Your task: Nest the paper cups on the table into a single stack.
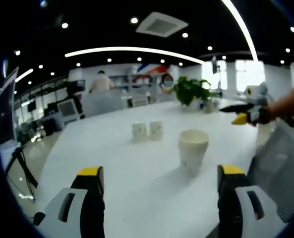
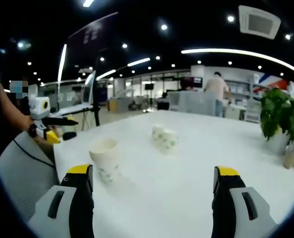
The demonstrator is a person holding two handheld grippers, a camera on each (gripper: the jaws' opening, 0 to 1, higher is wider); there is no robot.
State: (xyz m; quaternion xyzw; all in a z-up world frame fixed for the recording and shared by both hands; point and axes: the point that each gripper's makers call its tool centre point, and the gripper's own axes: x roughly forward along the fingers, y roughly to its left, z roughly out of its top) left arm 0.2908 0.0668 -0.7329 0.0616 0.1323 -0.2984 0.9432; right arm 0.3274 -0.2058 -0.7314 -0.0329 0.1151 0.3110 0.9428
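Three paper cups mid-table; wide bare margins around.

- Left claw: white moulded housings carrying black jaws capped with yellow tips, each housing with a dark oval slot.
- Right claw: same build (white, black, yellow caps).
- Forearm bare, no sleeve visible.

Bright ceiling lights, soft blur, fisheye-warped edges
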